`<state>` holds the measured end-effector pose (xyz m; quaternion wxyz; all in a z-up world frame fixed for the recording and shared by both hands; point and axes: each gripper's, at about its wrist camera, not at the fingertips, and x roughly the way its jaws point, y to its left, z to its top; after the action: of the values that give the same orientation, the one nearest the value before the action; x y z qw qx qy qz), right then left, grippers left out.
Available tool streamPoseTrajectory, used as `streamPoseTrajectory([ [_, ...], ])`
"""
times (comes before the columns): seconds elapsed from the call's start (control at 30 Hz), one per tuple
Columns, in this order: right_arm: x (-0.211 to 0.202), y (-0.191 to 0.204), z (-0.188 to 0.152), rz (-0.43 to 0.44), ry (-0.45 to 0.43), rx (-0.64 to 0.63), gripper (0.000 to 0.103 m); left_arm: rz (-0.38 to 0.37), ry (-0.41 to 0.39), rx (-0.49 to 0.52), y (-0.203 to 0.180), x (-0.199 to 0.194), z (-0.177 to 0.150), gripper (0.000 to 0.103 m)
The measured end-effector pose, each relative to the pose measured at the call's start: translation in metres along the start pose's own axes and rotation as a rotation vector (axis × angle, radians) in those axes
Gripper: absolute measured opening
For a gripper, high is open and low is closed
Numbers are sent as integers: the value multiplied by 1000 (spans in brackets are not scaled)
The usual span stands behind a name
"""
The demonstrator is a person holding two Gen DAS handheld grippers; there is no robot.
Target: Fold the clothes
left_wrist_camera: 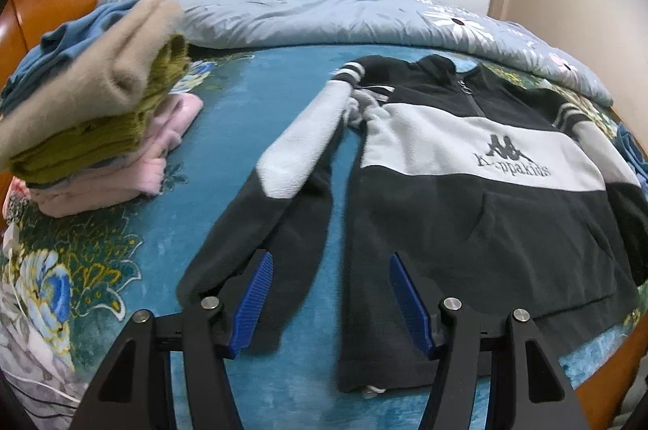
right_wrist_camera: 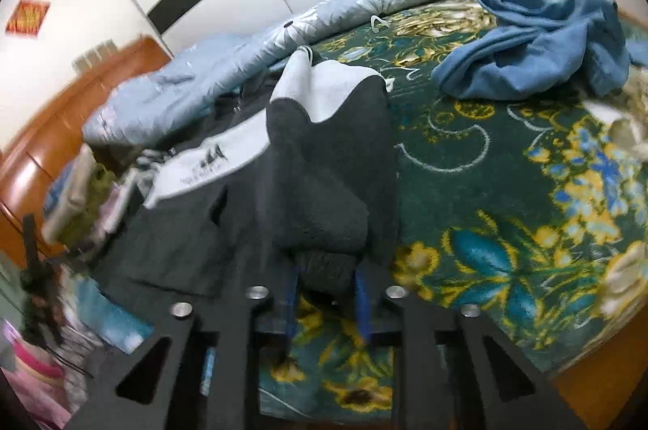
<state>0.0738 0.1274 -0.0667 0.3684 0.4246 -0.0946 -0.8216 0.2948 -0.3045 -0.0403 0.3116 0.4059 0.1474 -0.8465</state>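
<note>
Black-grey fleece pullover (left_wrist_camera: 465, 178) face-up on bed blanket (left_wrist_camera: 251, 105), one sleeve (right_wrist_camera: 324, 162) lifted.
Soft, light, grippy; best pinched at cuffs or hem. Right tongs (right_wrist_camera: 328, 292) closed on sleeve cuff; left tongs (left_wrist_camera: 330, 300) gape, empty, over hem. Folded stack (left_wrist_camera: 101, 122) nearby.

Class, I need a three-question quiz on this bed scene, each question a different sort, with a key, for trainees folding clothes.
1. True or false: the left gripper is shut on the jacket.
2. What does the right gripper hold? A) the blue garment B) a jacket sleeve C) the quilt
3. Fill in: the top piece on the folded pile is ____ in colour.

Key: 1 false, it is open above the jacket; 2 B; 3 beige.
</note>
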Motion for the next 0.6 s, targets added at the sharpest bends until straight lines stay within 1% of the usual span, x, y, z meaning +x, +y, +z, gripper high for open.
streamPoseTrajectory([
  [0.07,-6,-5,11,26,-27,41,20,3,-1,15,-4,0,1,64],
  [0.13,-21,-12,31,19,-87,67,19,11,0,21,-4,0,2,64],
  [0.23,-55,-34,75,-18,-213,118,18,21,-2,-4,3,0,4,64],
  [0.43,-81,-85,179,-260,-292,178,18,-1,-11,-73,13,5,15,64],
  [0.47,-81,-94,194,-300,-292,192,18,-8,-8,-85,14,8,18,64],
  [0.53,-55,-116,215,-378,-206,249,18,-22,0,-111,16,13,24,64],
  [0.6,-34,-129,221,-431,-151,286,18,-17,-2,-126,20,14,26,64],
])
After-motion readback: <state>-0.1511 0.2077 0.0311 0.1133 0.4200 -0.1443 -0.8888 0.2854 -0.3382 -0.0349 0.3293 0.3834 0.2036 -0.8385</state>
